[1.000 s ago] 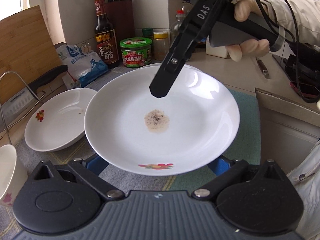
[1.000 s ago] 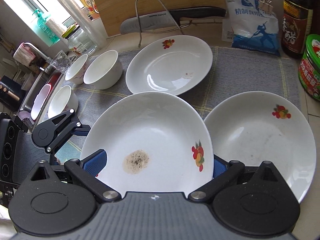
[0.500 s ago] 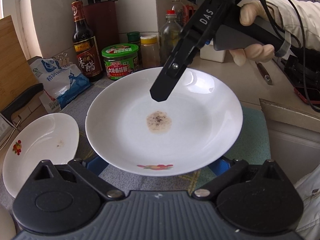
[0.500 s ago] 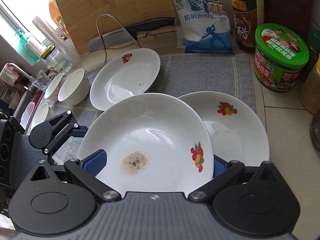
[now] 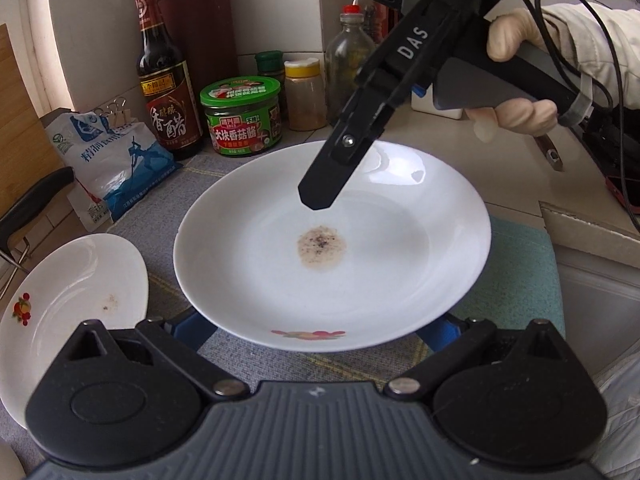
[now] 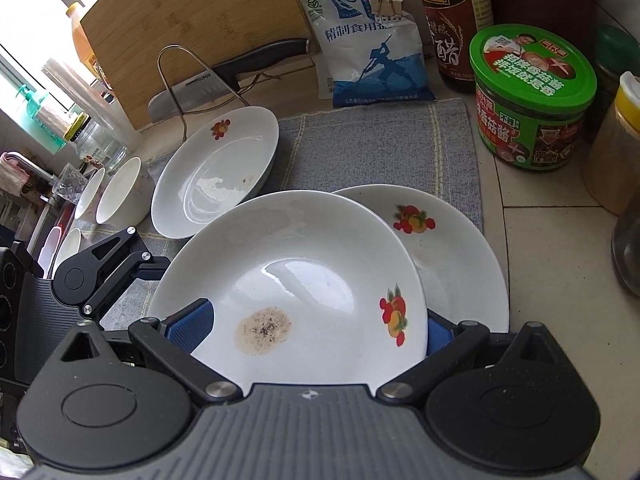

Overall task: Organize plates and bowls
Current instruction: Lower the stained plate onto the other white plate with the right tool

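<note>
Presently, stock as seen:

- Stained plate (image 5: 360,280), fruit motif on rim: centre of both views, raised off grey mat (image 6: 380,148).
- My left tool (image 5: 314,330): pads wide apart, part hidden under plate's near rim. Grip on it: cannot tell.
- My right tool (image 6: 316,328): pads apart at plate's two sides. Clamped or not: cannot tell.
- Second plate (image 6: 452,256): on mat, partly covered by stained plate.
- Third plate (image 6: 216,176): centre left, propped aslant.
- Bowls (image 6: 116,192): left edge.

Glossy glazed plate (image 5: 400,264) (stained), rough woven cloth mat (image 6: 380,148).
</note>
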A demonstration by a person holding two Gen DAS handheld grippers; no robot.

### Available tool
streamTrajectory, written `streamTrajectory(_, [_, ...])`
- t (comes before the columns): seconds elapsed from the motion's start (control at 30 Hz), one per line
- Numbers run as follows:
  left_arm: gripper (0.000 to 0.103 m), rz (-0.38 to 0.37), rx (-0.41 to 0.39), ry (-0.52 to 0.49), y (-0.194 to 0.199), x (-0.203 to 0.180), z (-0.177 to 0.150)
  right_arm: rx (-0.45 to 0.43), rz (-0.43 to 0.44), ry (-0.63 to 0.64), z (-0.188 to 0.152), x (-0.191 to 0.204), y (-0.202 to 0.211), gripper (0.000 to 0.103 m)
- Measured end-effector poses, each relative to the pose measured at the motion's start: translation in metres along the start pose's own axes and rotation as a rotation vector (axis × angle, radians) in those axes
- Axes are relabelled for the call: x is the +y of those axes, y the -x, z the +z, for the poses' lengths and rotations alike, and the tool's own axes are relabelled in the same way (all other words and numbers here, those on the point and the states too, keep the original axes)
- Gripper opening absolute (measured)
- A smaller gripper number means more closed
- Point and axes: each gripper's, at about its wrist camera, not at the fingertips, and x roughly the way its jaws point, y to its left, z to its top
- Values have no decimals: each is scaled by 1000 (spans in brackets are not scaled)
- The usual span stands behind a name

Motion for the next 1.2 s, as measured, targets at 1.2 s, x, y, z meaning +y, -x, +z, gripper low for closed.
streamTrajectory(1.2, [102,8,57,-32,-24,1,13,-23,-29,-81,-22,-26,23,103])
